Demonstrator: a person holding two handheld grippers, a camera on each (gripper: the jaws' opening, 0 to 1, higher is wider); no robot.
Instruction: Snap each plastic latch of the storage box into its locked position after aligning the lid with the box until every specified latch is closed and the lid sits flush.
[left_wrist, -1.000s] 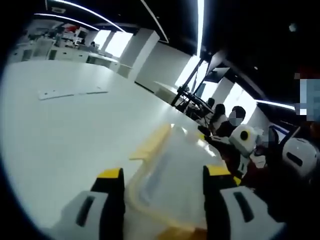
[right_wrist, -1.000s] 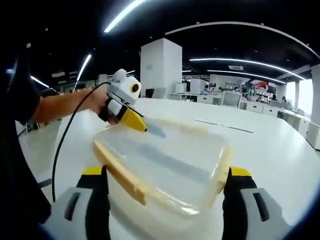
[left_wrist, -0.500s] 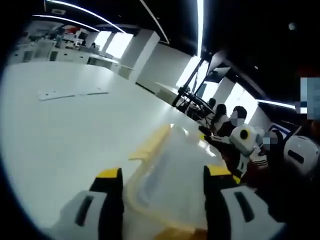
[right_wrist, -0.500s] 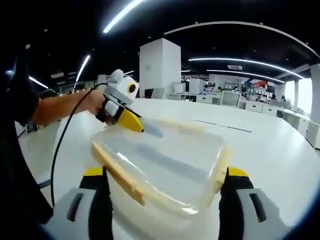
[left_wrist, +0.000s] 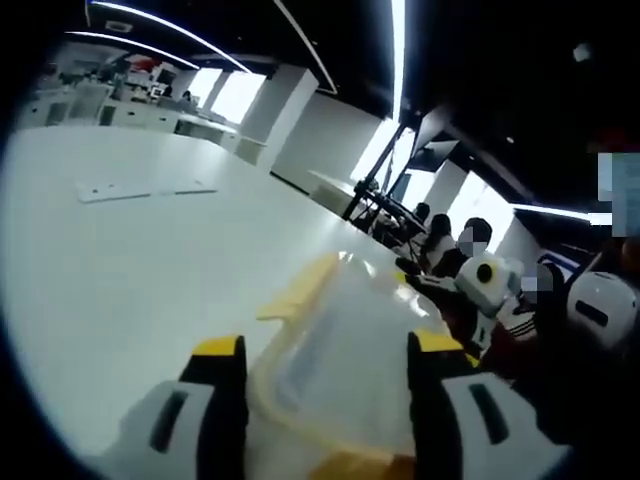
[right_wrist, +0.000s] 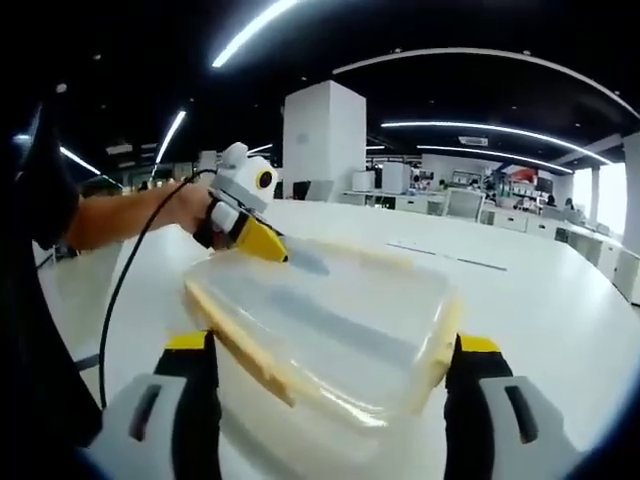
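A translucent storage box (left_wrist: 345, 310) with its clear lid on lies on the white table (left_wrist: 120, 290). A yellow latch (left_wrist: 300, 290) sticks out flat from its left long side. My left gripper (left_wrist: 328, 350) is open, and a corner of the lid lies between its yellow-tipped jaws. In the right gripper view the box (right_wrist: 320, 320) runs away from me, with yellow latches (right_wrist: 240, 350) along its edges. My right gripper (right_wrist: 335, 345) is open and straddles the near end. The left gripper (right_wrist: 266, 243) rests its tips on the far left corner. The right gripper (left_wrist: 472, 290) shows beyond the box.
A bare forearm (right_wrist: 130, 215) holds the left gripper, and its black cable (right_wrist: 112, 320) hangs to the left. Flat white sheets (left_wrist: 140, 185) lie far off on the table. Seated people (left_wrist: 450, 240) are behind the box. A white pillar (right_wrist: 322, 140) and desks stand in the background.
Both views shift only slightly. The box, the lid and both grippers keep their places, and the jaw gaps stay the same.
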